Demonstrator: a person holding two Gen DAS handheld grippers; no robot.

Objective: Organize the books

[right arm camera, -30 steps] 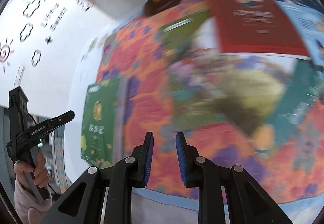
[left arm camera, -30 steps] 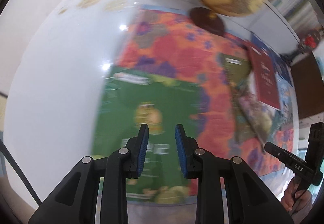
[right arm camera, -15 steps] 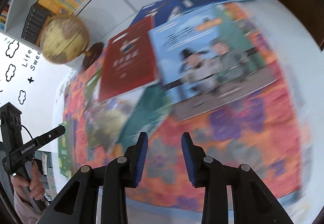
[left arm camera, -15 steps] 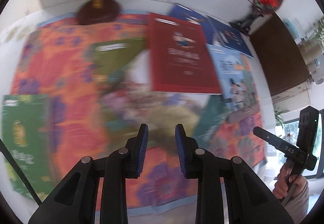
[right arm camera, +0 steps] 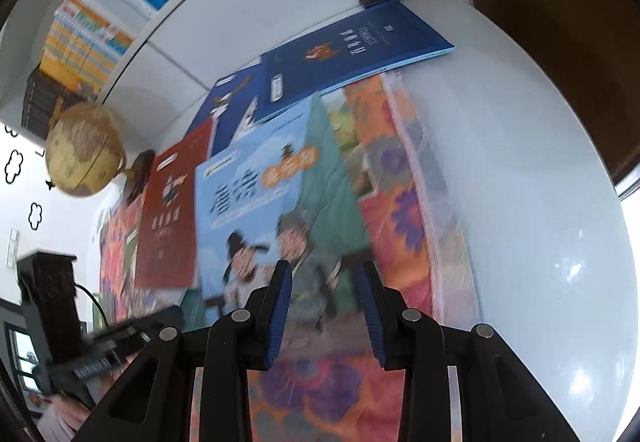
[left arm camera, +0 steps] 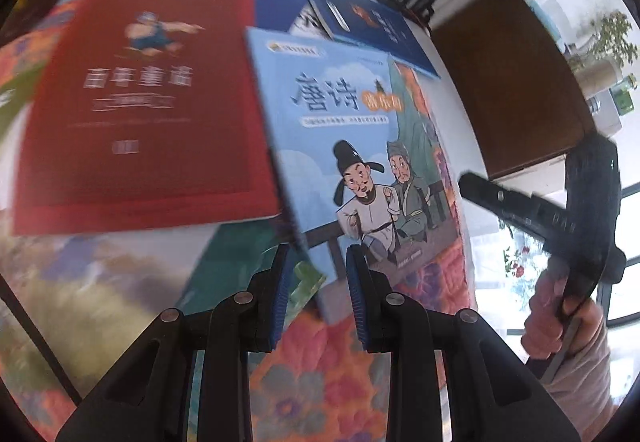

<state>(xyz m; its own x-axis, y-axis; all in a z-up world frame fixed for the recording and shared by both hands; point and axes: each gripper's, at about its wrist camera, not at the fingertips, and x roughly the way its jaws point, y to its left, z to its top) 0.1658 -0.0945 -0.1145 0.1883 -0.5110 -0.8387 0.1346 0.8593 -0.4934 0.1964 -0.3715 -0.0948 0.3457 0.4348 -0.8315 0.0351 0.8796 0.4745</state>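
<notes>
While both grippers hover with fingers slightly parted and empty, your light-blue book [left arm camera: 344, 146] lies near the tabletop's right edge atop others; thin, floppy, slick-covered, so pinch its near edge.

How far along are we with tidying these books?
Early. Nothing looks stacked: the red book, light blue book and dark blue book lie fanned and overlapping on the floral cloth. Left gripper and right gripper hold nothing, both above the light blue book. All gathering remains.
</notes>
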